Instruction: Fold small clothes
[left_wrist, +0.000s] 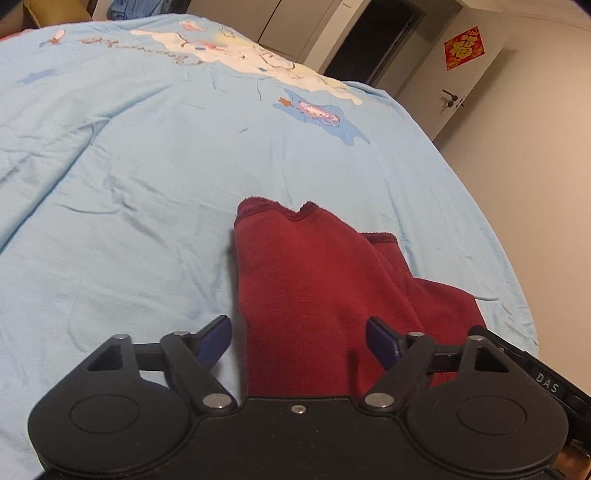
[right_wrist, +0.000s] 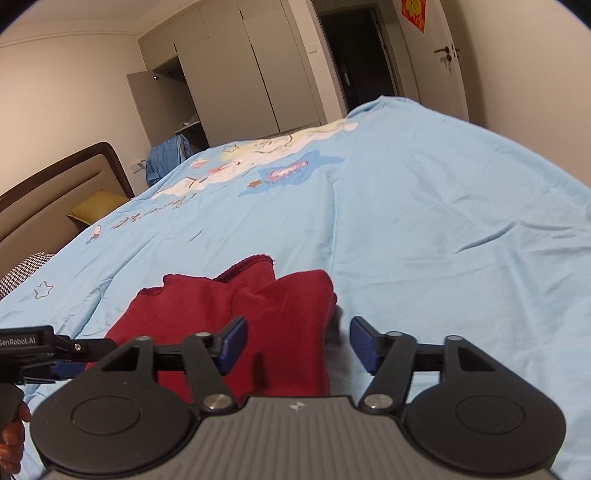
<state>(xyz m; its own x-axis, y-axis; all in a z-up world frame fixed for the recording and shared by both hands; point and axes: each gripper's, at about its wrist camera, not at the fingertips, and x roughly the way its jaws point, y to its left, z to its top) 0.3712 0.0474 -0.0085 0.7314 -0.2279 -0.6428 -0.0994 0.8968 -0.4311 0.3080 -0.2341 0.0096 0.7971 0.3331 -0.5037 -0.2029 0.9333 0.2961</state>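
Note:
A dark red knitted garment (left_wrist: 314, 295) lies partly folded on the light blue bedspread (left_wrist: 129, 177), its ribbed hems pointing away from me. My left gripper (left_wrist: 299, 341) hovers open over the garment's near end, blue pads on either side of the cloth, nothing pinched. In the right wrist view the same red garment (right_wrist: 236, 317) lies bunched in layers. My right gripper (right_wrist: 298, 343) is open above its near right part, the left pad over the cloth and the right pad over the bedspread (right_wrist: 443, 240). The left gripper's body (right_wrist: 33, 347) shows at the left edge.
The bed's edge (left_wrist: 491, 229) drops off to the floor at the right. A door with a red decoration (left_wrist: 463, 48) and wardrobes (right_wrist: 236, 66) stand beyond. A headboard (right_wrist: 55, 184), yellow pillow (right_wrist: 96, 206) and a person's hand (right_wrist: 11, 439) are at the left.

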